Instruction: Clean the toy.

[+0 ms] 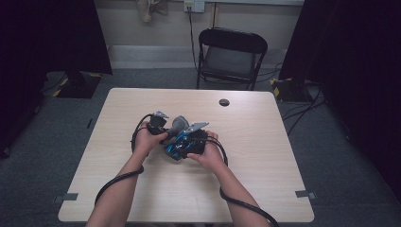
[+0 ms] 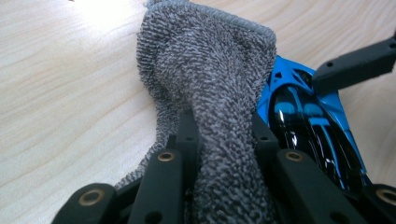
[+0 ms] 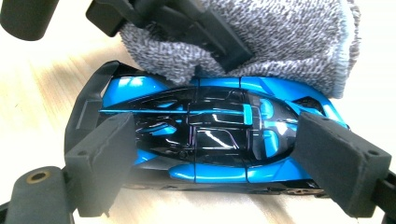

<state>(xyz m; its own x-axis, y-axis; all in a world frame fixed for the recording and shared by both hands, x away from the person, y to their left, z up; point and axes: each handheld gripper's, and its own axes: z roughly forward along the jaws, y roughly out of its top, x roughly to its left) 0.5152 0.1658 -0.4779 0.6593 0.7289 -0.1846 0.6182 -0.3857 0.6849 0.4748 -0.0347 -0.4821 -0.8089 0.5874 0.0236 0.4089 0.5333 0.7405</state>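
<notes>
1. Bench (image 1: 118,189) of pale wood grain seen from above, with a person's two forearms coming in from the bottom edge and meeting near its middle.

2. Left hand (image 1: 145,140) grips the left hand-held gripper (image 1: 166,134), which points toward the right. A black cable trails from it back along the forearm.

3. In the left gripper view, the left hand-held gripper (image 2: 224,135) has its jaws drawn close together on a grey cloth (image 2: 210,79). The cloth is a nubbly terry fabric with a stitched edge; it is bunched between the jaws and rises in a fold beyond them.

4. The grey cloth (image 1: 178,125) sits between the two hands in the high view, resting against the side of the toy car.

5. The toy car (image 3: 205,135) is a glossy blue and black model sports car. In the right gripper view it lies sideways across the frame, with the cloth (image 3: 289,42) touching its far side.

6. The toy car (image 1: 178,149) is just above the middle of the bench, low between the hands.

7. The right hand-held gripper (image 3: 210,154) has its jaws spread wide, one padded jaw pressed on each end of the car, holding it lengthwise.

8. Right hand (image 1: 208,153) holds that hand-held gripper from the right, its cable looping down beside the forearm.
</notes>
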